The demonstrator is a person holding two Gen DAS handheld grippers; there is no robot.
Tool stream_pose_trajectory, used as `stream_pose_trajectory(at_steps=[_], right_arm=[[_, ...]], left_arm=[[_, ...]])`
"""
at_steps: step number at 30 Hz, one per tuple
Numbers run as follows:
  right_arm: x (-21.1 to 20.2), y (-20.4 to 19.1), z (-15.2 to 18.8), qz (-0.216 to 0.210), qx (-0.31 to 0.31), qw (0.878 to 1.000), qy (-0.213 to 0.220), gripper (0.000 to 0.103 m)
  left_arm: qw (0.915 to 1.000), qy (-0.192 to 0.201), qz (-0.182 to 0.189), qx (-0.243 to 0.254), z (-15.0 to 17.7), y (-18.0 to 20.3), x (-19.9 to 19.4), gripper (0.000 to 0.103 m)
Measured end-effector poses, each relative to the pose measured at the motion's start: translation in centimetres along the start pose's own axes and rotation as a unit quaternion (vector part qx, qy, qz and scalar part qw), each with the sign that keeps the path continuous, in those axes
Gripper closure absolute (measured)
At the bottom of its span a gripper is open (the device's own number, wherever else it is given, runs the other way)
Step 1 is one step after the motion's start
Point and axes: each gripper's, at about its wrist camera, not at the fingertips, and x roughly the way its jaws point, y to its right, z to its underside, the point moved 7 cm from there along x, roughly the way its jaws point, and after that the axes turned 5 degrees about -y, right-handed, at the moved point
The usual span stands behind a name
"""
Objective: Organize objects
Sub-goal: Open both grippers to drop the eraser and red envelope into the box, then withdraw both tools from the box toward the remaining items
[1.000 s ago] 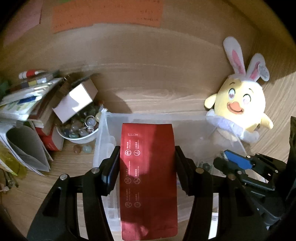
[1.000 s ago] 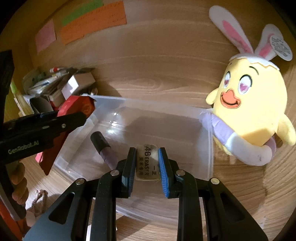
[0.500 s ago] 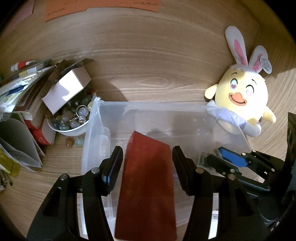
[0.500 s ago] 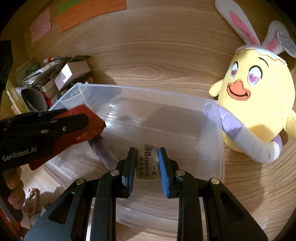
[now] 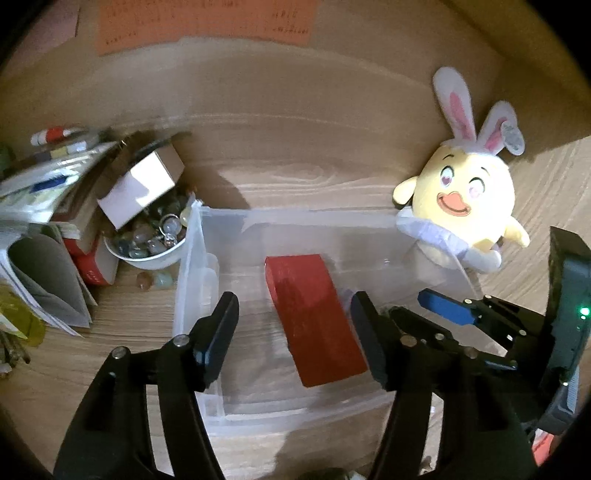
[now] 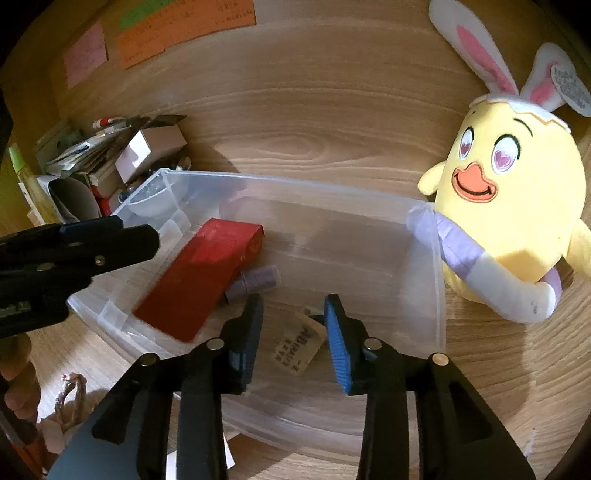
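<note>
My left gripper [image 5: 291,328] is opening, free of the red pouch [image 5: 314,317] lying in the bin [image 5: 192,280], while my right gripper [image 6: 293,321] is opening off the eraser [image 6: 295,347].

Both wrist cameras are looking steeply down and forward along their fingers, close over the clear bin [image 5: 192,280] [image 6: 437,266] on the wooden desk [image 5: 314,177] [image 6: 332,122], the left sitting nearer the bin's left end, the right nearer its right, both sharing the bin, the yellow plush [image 5: 465,206] [image 6: 513,206] and the back wall's orange note [image 5: 207,26] [image 6: 184,33].
</note>
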Motion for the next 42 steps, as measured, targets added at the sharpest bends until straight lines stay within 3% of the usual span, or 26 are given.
stream_pose_trajectory(at_steps=[4, 8, 12, 14, 28, 38, 42], right_arm=[[-1.0, 0.0, -0.2, 0.001, 0.002, 1.000, 0.012, 0.064], [-2.5, 0.0, -0.6, 0.015, 0.000, 0.999, 0.031, 0.043], [-4.4, -0.1, -0.7, 0.020, -0.004, 0.998, 0.051, 0.032], [-5.3, -0.2, -0.6, 0.023, -0.005, 0.998, 0.059, 0.026], [-10.9, -1.2, 2.0, -0.001, -0.009, 0.995, 0.100, 0.020], [-10.3, -1.0, 6.2, 0.019, -0.014, 0.997, 0.070, 0.020], [-9.3, -0.7, 7.9, -0.007, 0.014, 0.999, 0.048, 0.021]], left_arm=[[0.9999, 0.015, -0.002, 0.008, 0.1, 0.3, -1.6, 0.035], [0.9994, 0.031, -0.002, 0.013, 0.1, 0.6, -3.3, 0.027], [0.9989, 0.046, -0.005, 0.013, 0.4, 0.6, -5.1, 0.011], [0.9985, 0.053, -0.008, 0.011, 0.5, 0.5, -5.9, 0.009], [0.9979, 0.058, -0.006, 0.027, 3.8, 0.2, -9.0, 0.007], [0.9991, 0.021, -0.017, 0.033, 7.5, -0.4, -7.9, 0.007], [0.9993, -0.007, -0.015, 0.033, 8.9, -0.5, -6.7, 0.007]])
